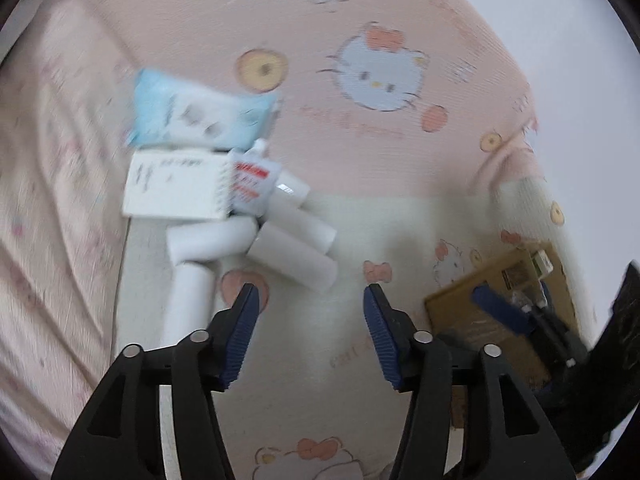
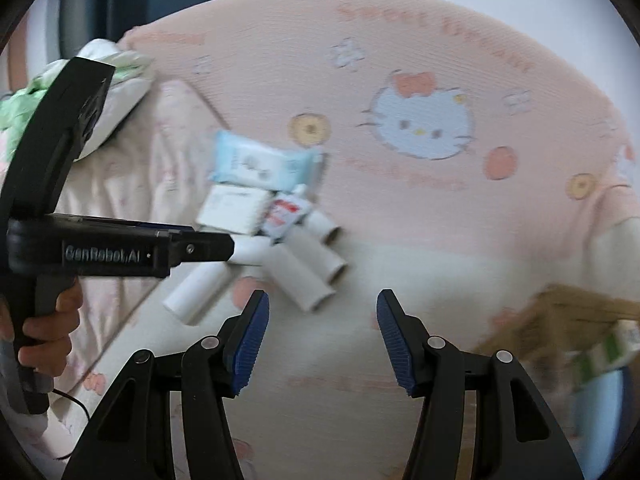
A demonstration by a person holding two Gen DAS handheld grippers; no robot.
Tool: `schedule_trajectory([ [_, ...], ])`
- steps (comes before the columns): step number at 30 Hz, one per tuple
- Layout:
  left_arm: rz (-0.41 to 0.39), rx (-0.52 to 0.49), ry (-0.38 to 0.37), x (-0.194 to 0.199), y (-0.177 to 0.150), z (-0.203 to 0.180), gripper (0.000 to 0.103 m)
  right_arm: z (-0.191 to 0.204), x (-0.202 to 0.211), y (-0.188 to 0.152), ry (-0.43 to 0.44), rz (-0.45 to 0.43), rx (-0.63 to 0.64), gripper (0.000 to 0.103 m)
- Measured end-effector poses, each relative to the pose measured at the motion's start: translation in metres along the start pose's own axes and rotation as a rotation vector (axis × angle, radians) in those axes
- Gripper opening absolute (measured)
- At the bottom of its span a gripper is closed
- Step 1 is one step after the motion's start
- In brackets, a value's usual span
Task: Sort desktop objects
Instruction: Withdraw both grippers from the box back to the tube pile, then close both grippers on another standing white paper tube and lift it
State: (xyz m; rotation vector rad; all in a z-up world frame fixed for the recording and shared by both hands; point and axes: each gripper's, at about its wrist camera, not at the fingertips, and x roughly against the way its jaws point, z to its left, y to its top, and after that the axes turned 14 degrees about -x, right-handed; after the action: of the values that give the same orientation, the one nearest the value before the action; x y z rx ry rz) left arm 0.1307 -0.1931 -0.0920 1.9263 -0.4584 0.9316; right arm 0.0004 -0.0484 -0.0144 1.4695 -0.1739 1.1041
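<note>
I judge the sorting barely under way: my left gripper [image 1: 308, 296] and right gripper [image 2: 322, 302] both hang with jaws spread and nothing between them. The blue tissue pack [image 1: 200, 110], white box [image 1: 176, 188], small tube [image 1: 252, 184] and white rolls [image 1: 292, 256] lie touching in one heap toward the left edge of the pink blanket [image 1: 360, 152]. The cardboard box [image 1: 492, 312] by the blanket's right edge seems to hold only an item or two, though blur hides its contents, so nearly everything is left to move.
</note>
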Motion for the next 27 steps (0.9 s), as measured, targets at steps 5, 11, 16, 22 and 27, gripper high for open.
schedule_trajectory([
  [5,0.033,0.072,0.031,-0.007,-0.016,0.027,0.064,0.013,-0.029,-0.013,0.151,0.031,-0.020,0.054],
  [11,0.057,0.175,0.041,-0.023,-0.034,0.062,0.064,0.021,-0.063,-0.022,0.254,0.054,-0.071,0.062],
  [16,0.082,0.283,0.042,-0.041,-0.040,0.095,0.064,0.022,-0.090,-0.033,0.294,0.104,-0.130,0.062],
  [22,0.118,0.380,-0.007,-0.061,-0.050,0.113,0.063,0.025,-0.114,-0.038,0.309,0.149,-0.144,0.062],
  [27,0.189,0.348,0.000,-0.073,-0.055,0.104,0.042,0.027,-0.129,-0.039,0.309,0.196,-0.157,0.062],
])
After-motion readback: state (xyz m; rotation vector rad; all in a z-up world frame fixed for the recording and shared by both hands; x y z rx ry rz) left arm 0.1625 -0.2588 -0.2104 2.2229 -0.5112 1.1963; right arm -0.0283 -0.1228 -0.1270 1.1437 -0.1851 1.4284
